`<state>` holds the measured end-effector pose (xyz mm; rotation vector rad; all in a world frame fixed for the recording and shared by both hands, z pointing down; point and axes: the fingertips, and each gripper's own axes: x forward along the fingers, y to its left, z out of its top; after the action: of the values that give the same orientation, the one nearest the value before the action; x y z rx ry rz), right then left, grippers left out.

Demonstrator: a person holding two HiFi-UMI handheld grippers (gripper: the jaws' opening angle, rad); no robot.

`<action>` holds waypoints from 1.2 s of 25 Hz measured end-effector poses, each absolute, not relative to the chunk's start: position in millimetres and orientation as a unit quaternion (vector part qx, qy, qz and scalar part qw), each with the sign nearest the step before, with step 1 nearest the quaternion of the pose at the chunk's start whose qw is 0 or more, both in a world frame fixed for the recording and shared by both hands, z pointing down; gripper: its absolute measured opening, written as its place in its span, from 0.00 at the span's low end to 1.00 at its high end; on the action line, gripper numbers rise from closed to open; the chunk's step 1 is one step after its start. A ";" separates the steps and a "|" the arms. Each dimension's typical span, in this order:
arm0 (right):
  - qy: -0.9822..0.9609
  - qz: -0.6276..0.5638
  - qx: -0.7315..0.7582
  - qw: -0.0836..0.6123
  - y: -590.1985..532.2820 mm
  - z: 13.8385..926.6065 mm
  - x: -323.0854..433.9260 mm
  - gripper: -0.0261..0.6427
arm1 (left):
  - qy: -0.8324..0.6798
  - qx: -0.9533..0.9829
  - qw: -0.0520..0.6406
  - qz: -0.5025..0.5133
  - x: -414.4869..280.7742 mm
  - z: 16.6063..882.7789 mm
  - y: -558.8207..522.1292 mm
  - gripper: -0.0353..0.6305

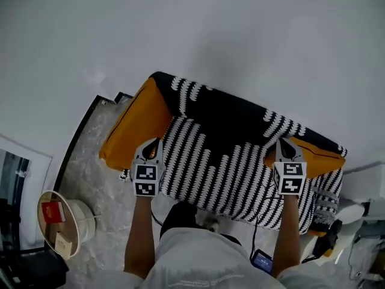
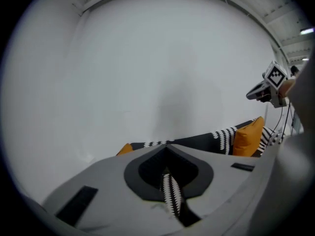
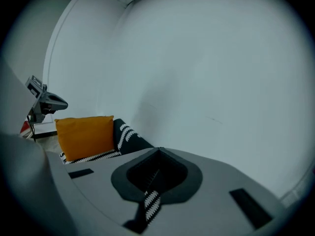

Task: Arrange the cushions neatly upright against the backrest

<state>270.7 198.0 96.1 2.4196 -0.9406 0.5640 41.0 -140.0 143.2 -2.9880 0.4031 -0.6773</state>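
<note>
A big black-and-white striped cushion (image 1: 222,167) lies across the sofa in front of me. My left gripper (image 1: 154,144) is shut on its left edge, and a fold of striped fabric (image 2: 171,193) shows pinched between the jaws. My right gripper (image 1: 284,144) is shut on the right edge, with the same striped fabric (image 3: 151,203) in its jaws. One orange cushion (image 1: 132,125) leans at the sofa's left end. Another orange cushion (image 1: 319,152) lies at the right end, partly behind the striped one. The dark backrest (image 1: 240,116) runs along the white wall.
A round side table (image 1: 66,245) with a red box (image 1: 52,211) stands on the marble floor at the lower left. White and dark objects (image 1: 337,221) crowd the sofa's right end. A small device (image 1: 263,261) hangs by my right arm.
</note>
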 end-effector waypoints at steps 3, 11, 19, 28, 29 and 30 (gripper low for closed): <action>-0.338 0.198 0.890 0.235 242.3 70.9 243.4 0.04 | 0.097 -0.972 0.040 -0.212 37.1 115.2 -94.0 0.08; -0.327 0.177 0.901 0.225 354.3 23.8 172.1 0.04 | 0.013 -0.976 0.076 -0.204 16.9 73.8 36.8 0.08; -0.318 0.149 0.914 0.203 413.0 -17.4 121.3 0.04 | -0.034 -0.984 0.072 -0.161 -0.5 24.9 118.4 0.08; -0.304 0.104 0.925 0.205 442.0 -56.8 80.1 0.04 | -0.082 -0.984 0.118 -0.103 -8.8 -35.6 168.3 0.08; -0.308 0.101 0.923 0.205 443.5 -58.4 76.0 0.04 | -0.087 -0.984 0.122 -0.097 -11.1 -39.0 174.6 0.08; -0.313 0.100 0.922 0.206 445.5 -59.8 71.9 0.04 | -0.089 -0.984 0.123 -0.093 -13.2 -41.4 180.6 0.08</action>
<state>71.9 445.5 -59.8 2.5686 -0.8722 0.2775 -13.2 180.6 -41.4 -2.8707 -0.2593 -0.2703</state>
